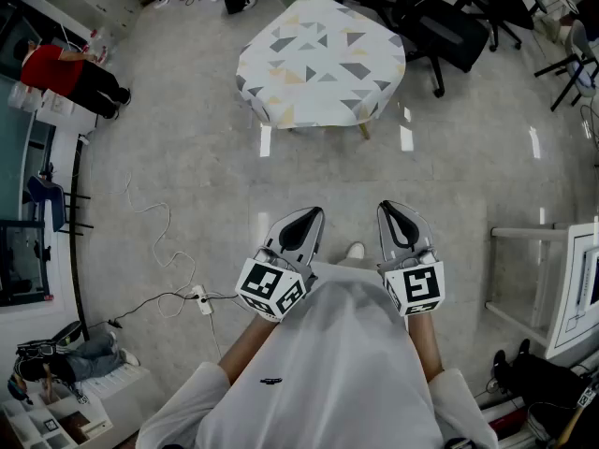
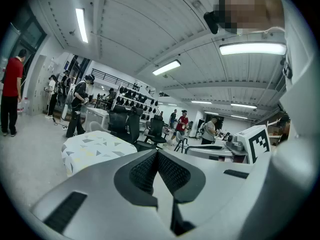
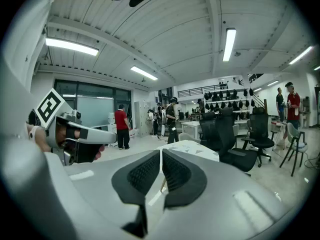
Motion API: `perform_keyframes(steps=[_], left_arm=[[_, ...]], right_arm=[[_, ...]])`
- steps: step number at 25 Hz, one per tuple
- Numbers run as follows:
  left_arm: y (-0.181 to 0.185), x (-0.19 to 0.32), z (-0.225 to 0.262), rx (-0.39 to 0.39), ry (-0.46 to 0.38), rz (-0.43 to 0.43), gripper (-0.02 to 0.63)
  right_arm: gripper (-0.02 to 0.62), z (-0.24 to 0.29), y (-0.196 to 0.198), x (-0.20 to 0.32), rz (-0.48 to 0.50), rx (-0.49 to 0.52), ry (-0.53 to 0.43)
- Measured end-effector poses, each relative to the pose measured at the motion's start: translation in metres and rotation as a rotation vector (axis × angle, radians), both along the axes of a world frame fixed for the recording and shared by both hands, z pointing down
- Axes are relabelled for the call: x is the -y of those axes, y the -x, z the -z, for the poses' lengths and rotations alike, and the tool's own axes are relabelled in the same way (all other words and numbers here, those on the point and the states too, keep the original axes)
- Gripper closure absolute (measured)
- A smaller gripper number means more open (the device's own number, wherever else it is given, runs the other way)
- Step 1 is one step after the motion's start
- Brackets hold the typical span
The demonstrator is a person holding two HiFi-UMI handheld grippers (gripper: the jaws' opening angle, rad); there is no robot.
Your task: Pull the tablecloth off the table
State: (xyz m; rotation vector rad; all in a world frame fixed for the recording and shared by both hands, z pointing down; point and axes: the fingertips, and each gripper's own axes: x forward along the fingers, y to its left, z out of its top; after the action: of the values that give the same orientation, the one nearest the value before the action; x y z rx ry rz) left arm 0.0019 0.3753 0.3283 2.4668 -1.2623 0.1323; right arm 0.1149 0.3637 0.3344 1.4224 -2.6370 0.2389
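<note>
Both shut, empty: left tongs [image 1: 309, 218], right tongs [image 1: 391, 211] | tablecloth [image 1: 318, 59] well ahead, untouched on counter [image 1: 363, 131] | advice: approach, open wide, pinch near hem, pull low, steady.

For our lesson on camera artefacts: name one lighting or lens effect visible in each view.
Head view: white glare streaks on the glossy floor near the tablecloth. Left gripper view: fisheye curves the ceiling, and the corners are black. Right gripper view: same fisheye vignette, and the strip light is blown out.
</note>
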Motion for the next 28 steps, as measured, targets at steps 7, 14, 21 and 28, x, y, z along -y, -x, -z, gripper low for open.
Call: perform_keyframes(steps=[7,14,21,28], left_arm=[[0.007,0.005,0.004,-0.002,-0.01,0.012,0.6],[0.008,0.002,0.004,-0.002,-0.006,0.01,0.6],[0.011,0.001,0.005,0.006,-0.01,0.04,0.6],[0.017,0.012,-0.006,0.007,0.03,0.067,0.6]], right_arm=[[0.583,0.005,0.005,0.004,0.009,0.0,-0.014],[0.583,0.007,0.008,0.001,0.009,0.006,-0.012],[0.577,0.01,0.005,0.005,-0.007,0.059,-0.038],[0.577,0.004,0.01,0.025,0.014,0.061,-0.029]])
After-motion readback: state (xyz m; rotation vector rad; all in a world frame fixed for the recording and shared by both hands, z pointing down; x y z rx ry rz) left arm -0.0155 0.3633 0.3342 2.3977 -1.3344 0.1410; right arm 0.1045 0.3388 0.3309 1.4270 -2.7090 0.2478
